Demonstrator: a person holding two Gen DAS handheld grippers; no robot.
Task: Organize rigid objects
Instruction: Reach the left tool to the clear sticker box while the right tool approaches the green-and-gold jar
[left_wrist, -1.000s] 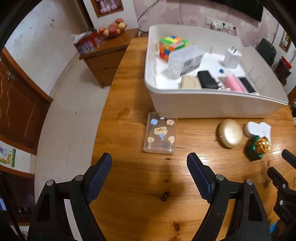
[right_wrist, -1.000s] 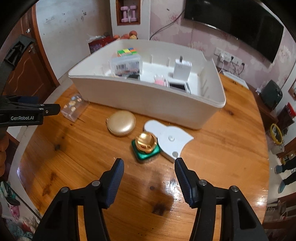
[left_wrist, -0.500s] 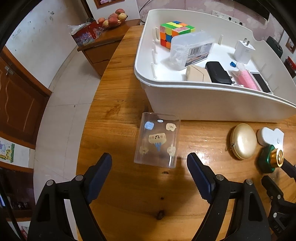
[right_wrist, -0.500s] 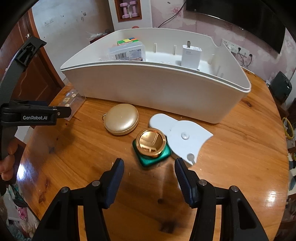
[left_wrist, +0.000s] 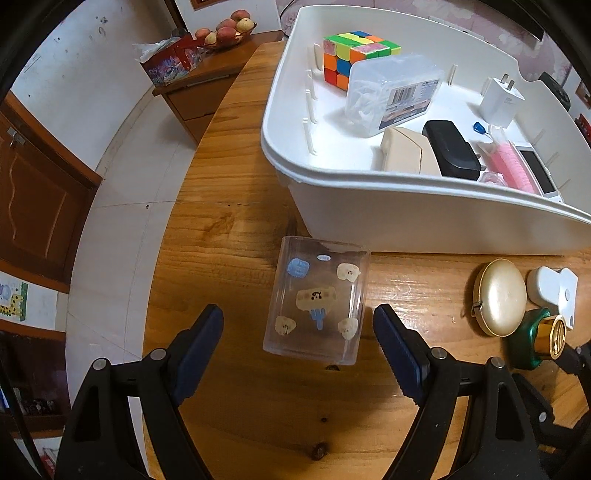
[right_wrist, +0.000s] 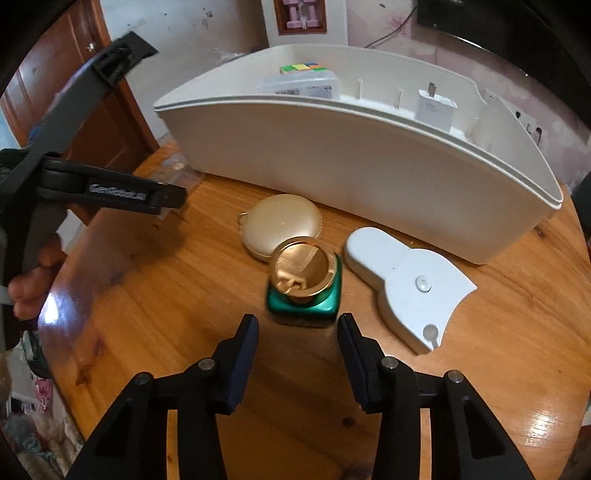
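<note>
A clear plastic box with cartoon stickers (left_wrist: 317, 301) lies flat on the wooden table, just ahead of my open, empty left gripper (left_wrist: 297, 330). A green bottle with a gold cap (right_wrist: 303, 284) stands right ahead of my open, empty right gripper (right_wrist: 298, 332); it also shows in the left wrist view (left_wrist: 539, 341). Beside it lie a gold round case (right_wrist: 282, 225) and a flat white device (right_wrist: 406, 284). The white bin (left_wrist: 424, 218) behind holds a colour cube (left_wrist: 351, 55), a clear labelled box (left_wrist: 393, 92), a white charger (left_wrist: 502, 99) and other small items.
The round table's edge (left_wrist: 166, 236) runs close on the left, with floor below. A wooden cabinet (left_wrist: 195, 88) with fruit and a red box stands beyond. The left gripper's handle and the hand holding it (right_wrist: 74, 184) fill the left of the right wrist view.
Both grippers have moved forward and lower. The sticker box now sits just ahead of the left fingers, and the green bottle just ahead of the right fingers. Both stay open.
</note>
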